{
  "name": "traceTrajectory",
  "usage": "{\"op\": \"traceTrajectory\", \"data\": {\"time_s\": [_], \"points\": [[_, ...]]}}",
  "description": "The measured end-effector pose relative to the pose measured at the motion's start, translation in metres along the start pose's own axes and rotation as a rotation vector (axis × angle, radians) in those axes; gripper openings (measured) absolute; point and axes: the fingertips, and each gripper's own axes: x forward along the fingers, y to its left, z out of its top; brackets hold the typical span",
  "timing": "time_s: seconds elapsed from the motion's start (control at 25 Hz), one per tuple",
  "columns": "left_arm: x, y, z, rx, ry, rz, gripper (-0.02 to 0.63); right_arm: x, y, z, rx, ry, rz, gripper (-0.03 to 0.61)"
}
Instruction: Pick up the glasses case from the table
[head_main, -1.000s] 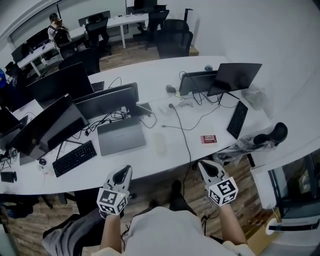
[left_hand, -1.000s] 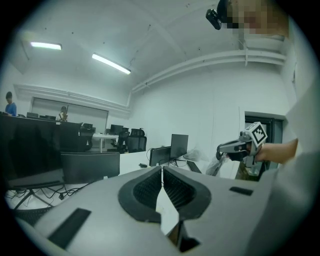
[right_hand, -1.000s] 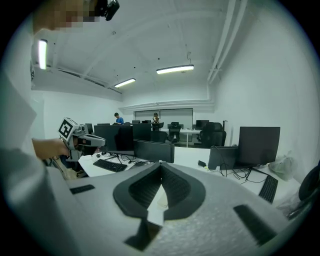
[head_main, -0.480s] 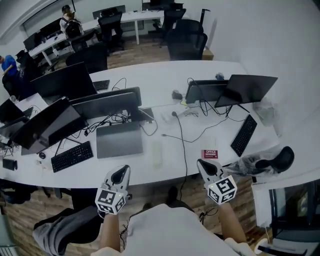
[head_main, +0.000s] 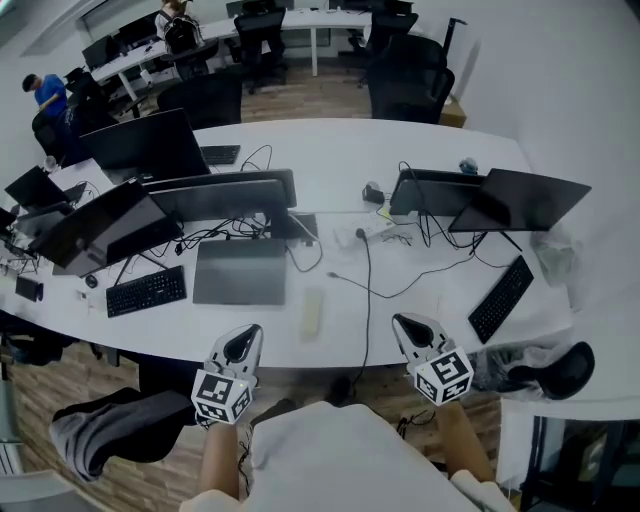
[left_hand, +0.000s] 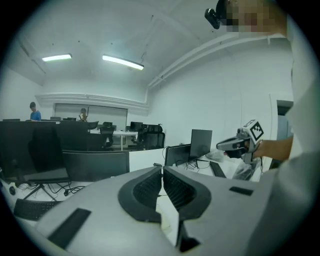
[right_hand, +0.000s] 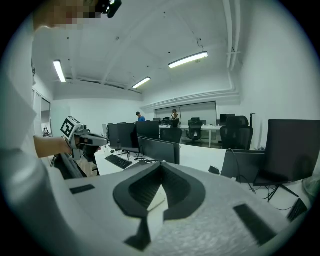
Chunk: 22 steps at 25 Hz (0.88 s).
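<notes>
Left hand-held gripper (head_main: 244, 341) and right hand-held gripper (head_main: 409, 329) each have their jaws pressed together with nothing between them, and both hover at the near edge of the counter (head_main: 330, 160). The glasses case (head_main: 313, 312) (a pale, slim oblong) lies flat on the counter between the two, a little ahead of their tips and touched by neither. It is just right of a closed grey laptop (head_main: 240, 272) and left of a black cable (head_main: 369, 280).

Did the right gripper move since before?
Yes. The right gripper has gone forward, from the white table's near edge to over the tabletop, nearer the glasses case.
</notes>
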Motion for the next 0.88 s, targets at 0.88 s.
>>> {"op": "traceTrajectory", "data": {"time_s": [0.88], "points": [[0.059,0.012,0.029,0.009,-0.020,-0.051,0.012,0.027,-0.033,0.010,0.036,-0.005,-0.035,0.002]]}}
